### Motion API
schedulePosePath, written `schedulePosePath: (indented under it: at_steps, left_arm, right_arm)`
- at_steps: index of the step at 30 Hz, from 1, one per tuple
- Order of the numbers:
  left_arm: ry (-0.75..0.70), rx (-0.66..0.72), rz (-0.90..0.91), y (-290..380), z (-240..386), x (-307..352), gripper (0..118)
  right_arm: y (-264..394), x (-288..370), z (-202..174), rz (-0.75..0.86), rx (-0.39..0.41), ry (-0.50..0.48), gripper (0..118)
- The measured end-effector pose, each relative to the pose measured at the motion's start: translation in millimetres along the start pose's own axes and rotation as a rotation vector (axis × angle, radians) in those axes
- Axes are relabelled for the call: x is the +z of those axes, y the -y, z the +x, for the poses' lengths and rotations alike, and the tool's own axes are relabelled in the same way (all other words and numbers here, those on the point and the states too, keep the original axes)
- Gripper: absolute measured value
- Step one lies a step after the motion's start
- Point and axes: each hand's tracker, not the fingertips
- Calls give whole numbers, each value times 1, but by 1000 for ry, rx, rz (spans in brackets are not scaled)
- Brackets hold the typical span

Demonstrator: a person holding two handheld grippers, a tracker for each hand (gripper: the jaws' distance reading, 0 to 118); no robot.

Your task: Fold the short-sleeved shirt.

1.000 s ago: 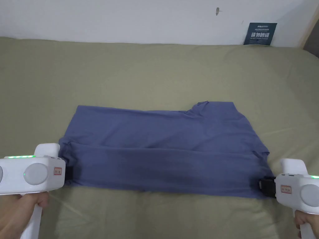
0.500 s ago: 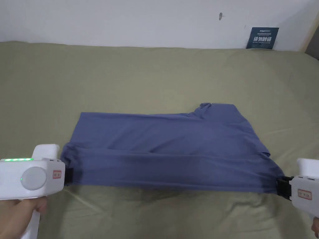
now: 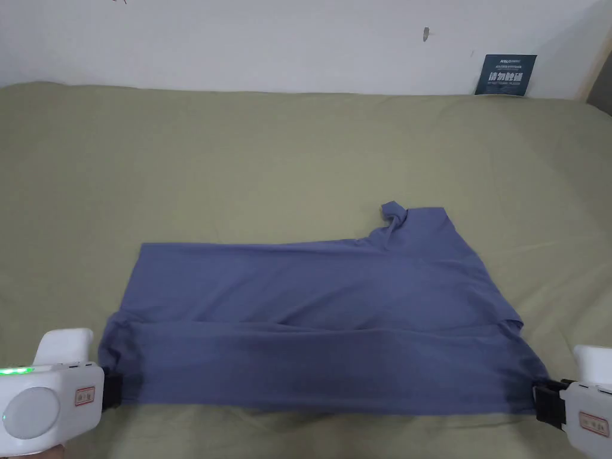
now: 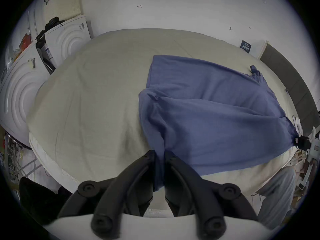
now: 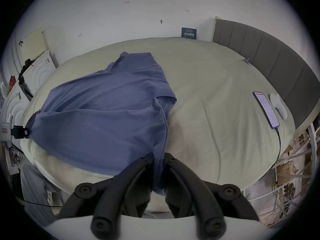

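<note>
A blue short-sleeved shirt point(image 3: 317, 323) lies spread sideways on the olive bed sheet point(image 3: 269, 161), with its near long edge folded over in a band. My left gripper point(image 3: 112, 388) is shut on the shirt's near left corner point(image 4: 159, 171). My right gripper point(image 3: 541, 401) is shut on the near right corner point(image 5: 158, 172). The near edge is stretched taut between them and hangs just over the bed's front edge. A small bunched flap point(image 3: 394, 212) sticks up at the far right of the shirt.
A dark sign point(image 3: 505, 75) leans against the white wall behind the bed. A phone point(image 5: 265, 109) on a cable and a white device point(image 5: 278, 107) lie near the grey headboard point(image 5: 277, 58). White foam-like panels point(image 4: 27, 81) and clutter stand left of the bed.
Both grippers have pulled back toward the near edge of the bed, dragging the shirt with them. The near edge stayed stretched between them.
</note>
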Motion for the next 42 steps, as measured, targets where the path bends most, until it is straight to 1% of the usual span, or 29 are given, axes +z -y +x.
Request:
schedulePosePath:
  at_steps: [1,2,3,4,7,8,9,11,12,13,14,15,16,20,25,26,27,28,29,30,31,32,35,36,37,38,39,41,42]
  left_arm:
    - [3,3,0,-1,0,-3,52]
    - [6,7,-5,-3,0,-6,101]
    - [-3,6,-5,-4,0,-8,118]
    - [-8,-1,-1,-6,-1,-9,118]
    - [-37,-32,100,-16,5,5,114]
    - [-42,-33,109,-24,7,6,109]
    - [-55,-32,127,-32,9,6,99]
    - [-42,-27,141,-47,13,6,84]
    - [-44,-17,154,-57,14,4,84]
    - [-34,-19,154,-68,14,0,55]
    - [-33,-20,153,-76,15,-6,10]
    - [-34,-7,156,-85,15,-13,4]
    - [-35,-5,157,-94,14,-19,4]
    - [-18,-8,118,-133,16,-50,4]
    - [-47,-24,104,-180,17,-94,5]
    - [-47,-16,98,-187,19,-102,18]
    - [-51,-5,91,-194,19,-111,49]
    - [-54,4,84,-203,18,-122,94]
    - [-68,7,56,-209,18,-132,118]
    - [-98,0,3,-213,20,-144,116]
    - [-137,-4,22,-215,22,-150,110]
    - [-169,-34,40,-220,26,-155,109]
    - [-144,-24,-9,-227,29,-177,108]
    - [-156,-44,-9,-227,32,-178,104]
    - [-152,-58,-8,-226,33,-177,86]
    - [-140,-63,9,-224,32,-166,41]
    - [-84,-69,21,-223,33,-159,5]
    - [20,-29,24,-219,37,-154,3]
    - [-17,-49,27,-218,39,-158,3]
  right_arm:
    - [-1,-1,-1,1,2,5,68]
    - [-4,-2,-3,-2,11,14,104]
    - [-6,-1,-6,-8,23,22,115]
    - [-8,-1,-7,-8,27,22,115]
    - [-18,7,-15,48,36,13,113]
    - [-25,6,-18,56,44,17,111]
    - [-32,4,-22,82,45,22,104]
    - [-48,1,-29,114,49,18,91]
    - [-58,-2,-32,128,48,22,91]
    - [-68,-4,-34,146,42,25,66]
    - [-77,-8,-35,155,25,5,11]
    - [-89,-14,-36,141,18,-9,7]
    - [-98,-18,-40,159,-10,-14,7]
    - [-132,-45,-50,143,34,-2,7]
    - [-162,-86,-54,119,45,8,7]
    - [-169,-93,-55,114,46,12,7]
    - [-170,-104,-51,102,51,12,7]
    - [-176,-113,-51,91,54,23,7]
    - [-180,-119,-51,87,57,34,7]
    - [-185,-125,-49,79,66,36,7]
    - [-184,-133,-45,76,70,43,7]
    - [-188,-139,-42,70,78,53,7]
    - [-196,-153,-33,54,93,77,7]
    - [-200,-158,-29,46,91,86,7]
    - [-205,-162,-25,39,88,90,7]
    - [-210,-166,-22,33,90,89,8]
    - [-211,-167,-20,28,100,88,9]
    - [-219,-174,-18,33,124,111,20]
    - [-223,-179,-17,37,131,118,20]
